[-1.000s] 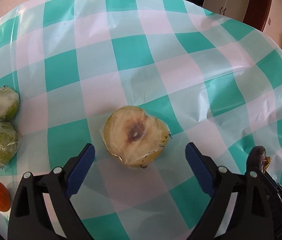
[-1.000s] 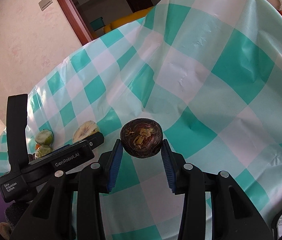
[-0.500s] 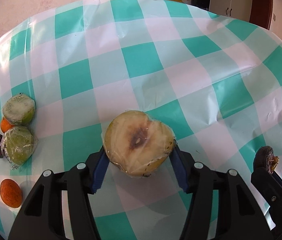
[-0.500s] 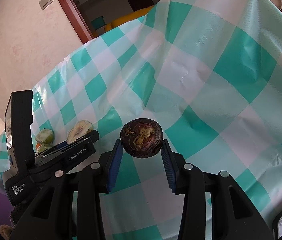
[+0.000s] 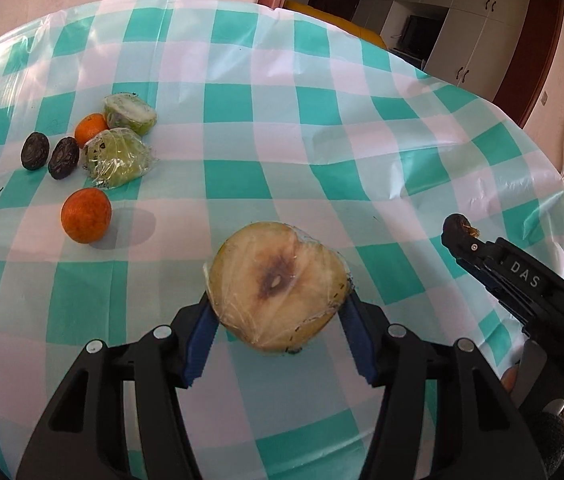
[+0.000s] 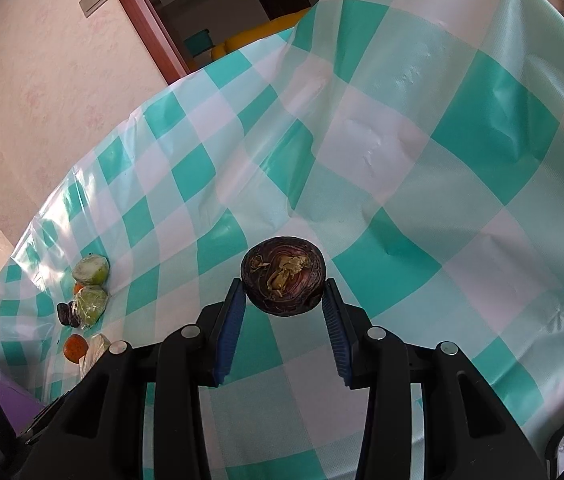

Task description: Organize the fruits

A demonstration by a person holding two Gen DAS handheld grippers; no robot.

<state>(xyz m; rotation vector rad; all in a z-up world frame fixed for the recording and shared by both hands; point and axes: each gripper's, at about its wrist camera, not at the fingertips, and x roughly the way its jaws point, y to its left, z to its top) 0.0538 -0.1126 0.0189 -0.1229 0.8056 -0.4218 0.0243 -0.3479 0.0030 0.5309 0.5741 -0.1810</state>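
My left gripper is shut on a cling-wrapped half fruit with a pale cut face and a brown core, held above the checked tablecloth. In the right wrist view, my right gripper is shut on a dark, round water chestnut. That gripper also shows at the right edge of the left wrist view. To the far left lie an orange, a second orange, two dark water chestnuts, and two wrapped green halves.
The round table's teal-and-white plastic cloth is creased and drapes over the edges. The fruit cluster sits at the left in the right wrist view. Beyond the table are a pink wall, a doorway and white cupboards.
My left gripper closed on the wrapped half fruit, lifted it, and carried it toward the fruit cluster, which now sits fuller in view. My right gripper kept still with its water chestnut.
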